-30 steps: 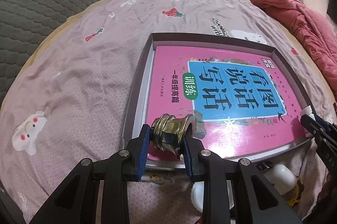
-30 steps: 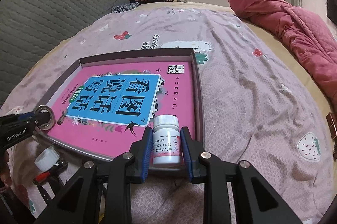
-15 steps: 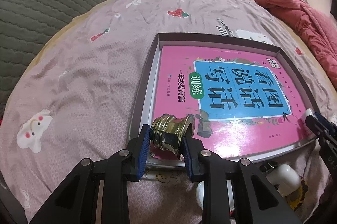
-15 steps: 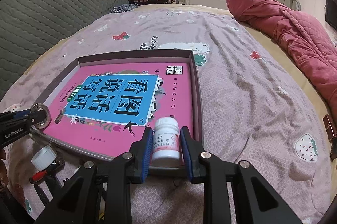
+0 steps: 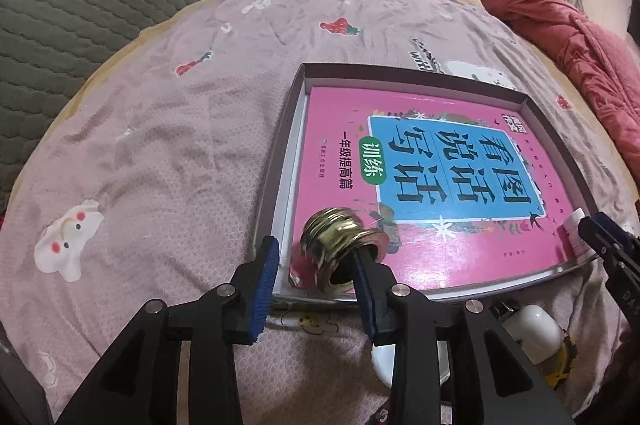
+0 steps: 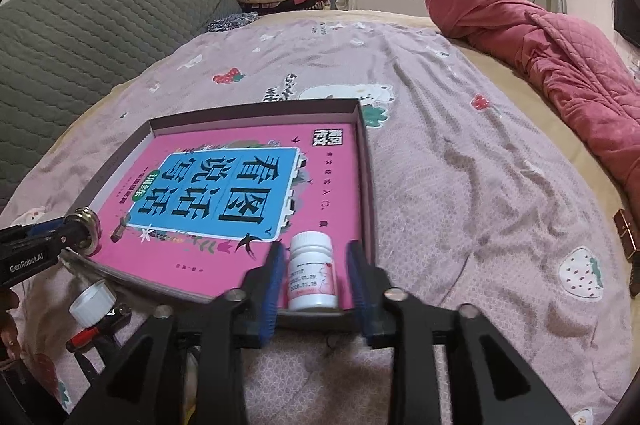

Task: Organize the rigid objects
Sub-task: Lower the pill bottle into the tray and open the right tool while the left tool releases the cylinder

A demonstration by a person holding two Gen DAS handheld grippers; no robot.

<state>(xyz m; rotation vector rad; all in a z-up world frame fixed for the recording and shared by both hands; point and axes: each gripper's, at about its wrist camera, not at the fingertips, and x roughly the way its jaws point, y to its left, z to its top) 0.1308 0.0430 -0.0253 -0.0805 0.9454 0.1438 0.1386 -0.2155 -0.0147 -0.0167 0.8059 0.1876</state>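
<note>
Both grippers have just opened over the box (image 5: 532,107): left gripper (image 5: 316,263) drops the brass fitting (image 5: 340,245), right gripper (image 6: 316,275) leaves the pill bottle (image 6: 313,271) standing, both delivered.

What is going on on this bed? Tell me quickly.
A person is sorting small items into a shallow box that holds a pink book. The left gripper has opened around a brass fitting, which lies tipped at the box's near corner. The right gripper is open too, with a white pill bottle standing upright between its fingers inside the box.
</note>
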